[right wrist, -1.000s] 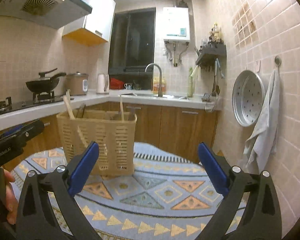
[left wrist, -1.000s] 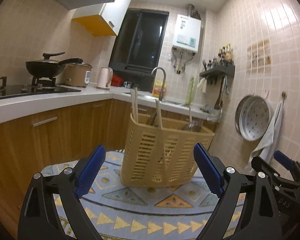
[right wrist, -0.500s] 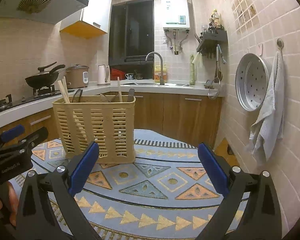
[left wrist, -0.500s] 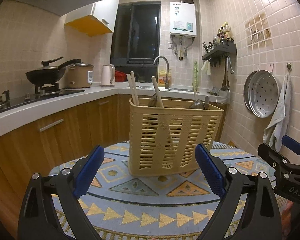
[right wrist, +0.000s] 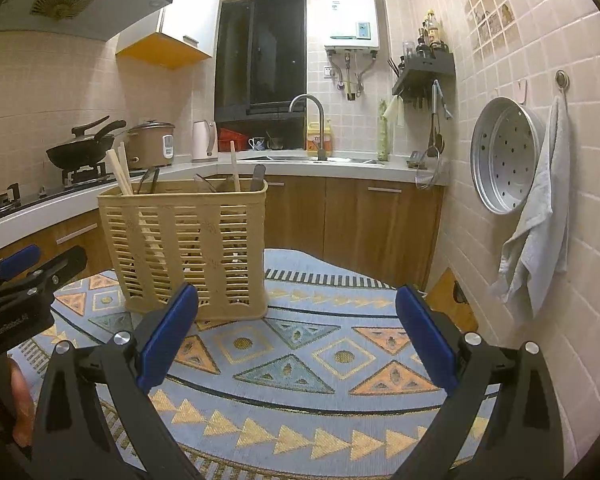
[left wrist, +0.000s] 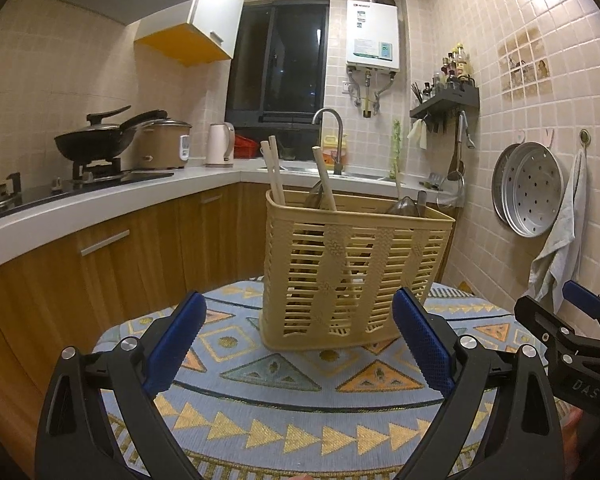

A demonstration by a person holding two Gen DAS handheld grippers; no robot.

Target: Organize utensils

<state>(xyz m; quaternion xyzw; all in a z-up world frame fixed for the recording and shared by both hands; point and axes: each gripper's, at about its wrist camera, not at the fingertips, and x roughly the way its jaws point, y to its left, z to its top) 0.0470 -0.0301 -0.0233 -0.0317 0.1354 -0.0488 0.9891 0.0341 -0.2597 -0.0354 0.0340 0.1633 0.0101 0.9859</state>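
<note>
Utensils (left wrist: 320, 178) stand gathered in a tan slatted basket (left wrist: 352, 272), which sits upright on a table covered with a blue patterned cloth (left wrist: 300, 380). Wooden chopsticks (left wrist: 273, 172) poke up from the left end, another wooden handle leans near the middle, and dark metal pieces, seemingly spoons or ladles, show toward the right end; through the slats the lower parts are too dim to sort out. From the right wrist view the same basket (right wrist: 188, 248) shows its chopsticks (right wrist: 120, 170) and several dark handles above the rim.

The left gripper (left wrist: 296, 340) faces the basket with its blue-padded jaws spread wide and nothing between them. The right gripper (right wrist: 296, 336) is likewise spread wide and empty, aimed at bare cloth to the right of the basket.

As far as can be judged, every utensil in sight is already in the basket and none lies loose on the cloth, so the gathering looks largely done. Whether the pieces are sorted by kind inside cannot be told, and that, if anything, is what remains
</note>
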